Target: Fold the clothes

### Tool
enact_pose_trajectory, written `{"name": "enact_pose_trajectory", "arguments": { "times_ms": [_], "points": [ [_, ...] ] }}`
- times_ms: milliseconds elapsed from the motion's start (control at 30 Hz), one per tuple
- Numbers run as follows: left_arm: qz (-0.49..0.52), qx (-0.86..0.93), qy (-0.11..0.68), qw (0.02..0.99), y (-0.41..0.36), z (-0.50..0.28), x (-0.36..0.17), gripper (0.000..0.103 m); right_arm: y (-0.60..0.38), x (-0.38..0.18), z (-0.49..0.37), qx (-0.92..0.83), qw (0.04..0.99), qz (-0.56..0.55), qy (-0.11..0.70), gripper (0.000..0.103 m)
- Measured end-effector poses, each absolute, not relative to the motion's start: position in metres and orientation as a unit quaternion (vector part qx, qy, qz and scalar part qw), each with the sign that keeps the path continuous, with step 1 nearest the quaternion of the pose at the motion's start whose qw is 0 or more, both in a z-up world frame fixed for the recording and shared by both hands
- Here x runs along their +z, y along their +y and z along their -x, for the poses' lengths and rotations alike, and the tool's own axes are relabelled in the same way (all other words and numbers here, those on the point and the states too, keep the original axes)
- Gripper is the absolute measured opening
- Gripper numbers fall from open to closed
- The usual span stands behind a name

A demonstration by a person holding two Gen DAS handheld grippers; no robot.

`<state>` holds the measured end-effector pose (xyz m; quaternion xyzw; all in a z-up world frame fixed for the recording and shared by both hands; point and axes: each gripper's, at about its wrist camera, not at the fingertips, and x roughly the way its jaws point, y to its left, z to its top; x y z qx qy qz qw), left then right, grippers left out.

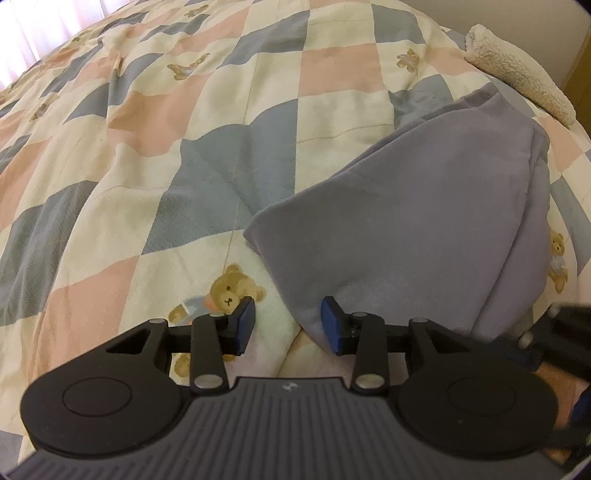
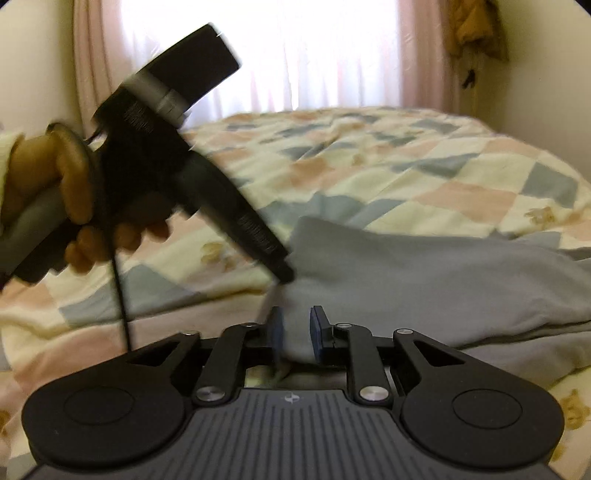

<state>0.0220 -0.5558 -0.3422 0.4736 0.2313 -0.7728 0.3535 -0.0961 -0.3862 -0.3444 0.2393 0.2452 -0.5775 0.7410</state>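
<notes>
A grey-lavender garment (image 1: 406, 229) lies folded in thick layers on the checked teddy-bear quilt (image 1: 184, 110). My left gripper (image 1: 288, 323) is open, and the garment's near corner reaches between its blue pads close to the right one. In the right wrist view my right gripper (image 2: 297, 334) is shut on a fold at the near edge of the garment (image 2: 424, 280). There the left gripper (image 2: 285, 274) shows blurred, held by a hand (image 2: 70, 192), with its tip at the garment's left edge.
A cream fleece item (image 1: 517, 74) lies at the quilt's far right edge. Pink curtains over a bright window (image 2: 295, 55) stand behind the bed, and a brown garment (image 2: 476, 29) hangs on the wall. A black cable (image 2: 120, 295) hangs from the left tool.
</notes>
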Motion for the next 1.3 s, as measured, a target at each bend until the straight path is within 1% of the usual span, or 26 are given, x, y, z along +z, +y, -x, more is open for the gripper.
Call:
{"name": "enact_pose_trajectory", "arguments": {
  "times_ms": [67, 133, 167, 233, 267, 300, 400, 500, 667, 767, 800, 833, 867, 933, 967, 1000, 1033, 1100, 1167, 1300],
  "points": [
    [-0.477, -0.771, 0.236, 0.349, -0.558, -0.025, -0.343, 0.038, -0.392, -0.357, 0.083, -0.565, 0.734, -0.242, 0.289, 0.022],
    [-0.475, -0.77, 0.249, 0.345, -0.562, -0.035, -0.34, 0.039, -0.382, -0.347, 0.079, -0.572, 0.739, -0.219, 0.281, 0.023],
    [-0.471, -0.77, 0.259, 0.344, -0.565, -0.042, -0.337, 0.042, -0.378, -0.342, 0.079, -0.575, 0.741, -0.216, 0.271, 0.027],
    [-0.455, -0.765, 0.303, 0.34, -0.577, -0.06, -0.333, 0.056, -0.367, -0.334, 0.071, -0.584, 0.741, -0.194, 0.268, 0.045],
    [-0.443, -0.762, 0.33, 0.337, -0.584, -0.068, -0.332, 0.06, -0.361, -0.331, 0.066, -0.588, 0.74, -0.178, 0.272, 0.048],
    [-0.426, -0.758, 0.363, 0.334, -0.592, -0.077, -0.333, 0.062, -0.357, -0.332, 0.059, -0.587, 0.742, -0.161, 0.281, 0.048],
    [-0.373, -0.75, 0.448, 0.313, -0.611, -0.09, -0.338, 0.063, -0.356, -0.342, 0.034, -0.585, 0.734, -0.106, 0.328, 0.048],
    [-0.36, -0.753, 0.466, 0.294, -0.62, -0.08, -0.346, 0.065, -0.36, -0.355, 0.016, -0.601, 0.705, -0.054, 0.373, 0.049],
    [-0.342, -0.748, 0.494, 0.282, -0.632, -0.066, -0.369, 0.065, -0.37, -0.374, 0.003, -0.608, 0.675, -0.03, 0.416, 0.049],
    [-0.331, -0.744, 0.506, 0.284, -0.638, -0.065, -0.379, 0.059, -0.378, -0.385, -0.004, -0.612, 0.661, -0.015, 0.433, 0.049],
    [-0.328, -0.742, 0.511, 0.286, -0.641, -0.066, -0.383, 0.055, -0.382, -0.389, -0.006, -0.613, 0.656, -0.007, 0.44, 0.049],
    [-0.326, -0.739, 0.514, 0.287, -0.643, -0.067, -0.386, 0.048, -0.385, -0.393, -0.008, -0.614, 0.652, -0.003, 0.444, 0.048],
    [-0.325, -0.737, 0.517, 0.29, -0.644, -0.067, -0.387, 0.043, -0.388, -0.397, -0.01, -0.615, 0.648, 0.001, 0.449, 0.046],
    [-0.317, -0.742, 0.514, 0.291, -0.643, -0.052, -0.375, 0.027, -0.394, -0.396, -0.002, -0.625, 0.645, -0.025, 0.439, 0.024],
    [-0.313, -0.745, 0.512, 0.292, -0.642, -0.044, -0.369, 0.022, -0.398, -0.394, 0.004, -0.629, 0.645, -0.046, 0.431, 0.022],
    [-0.308, -0.747, 0.511, 0.293, -0.641, -0.037, -0.362, 0.018, -0.4, -0.386, 0.015, -0.633, 0.655, -0.074, 0.407, 0.017],
    [-0.304, -0.749, 0.509, 0.294, -0.641, -0.029, -0.356, 0.015, -0.4, -0.379, 0.024, -0.633, 0.664, -0.091, 0.387, 0.015],
    [-0.296, -0.754, 0.506, 0.295, -0.639, -0.014, -0.344, 0.012, -0.395, -0.361, 0.045, -0.635, 0.683, -0.115, 0.342, 0.014],
    [-0.288, -0.759, 0.503, 0.297, -0.638, 0.001, -0.331, 0.011, -0.392, -0.34, 0.072, -0.634, 0.702, -0.154, 0.286, 0.014],
    [-0.271, -0.768, 0.497, 0.3, -0.635, 0.031, -0.306, 0.011, -0.39, -0.303, 0.153, -0.616, 0.721, -0.286, 0.135, 0.014]
  ]
}}
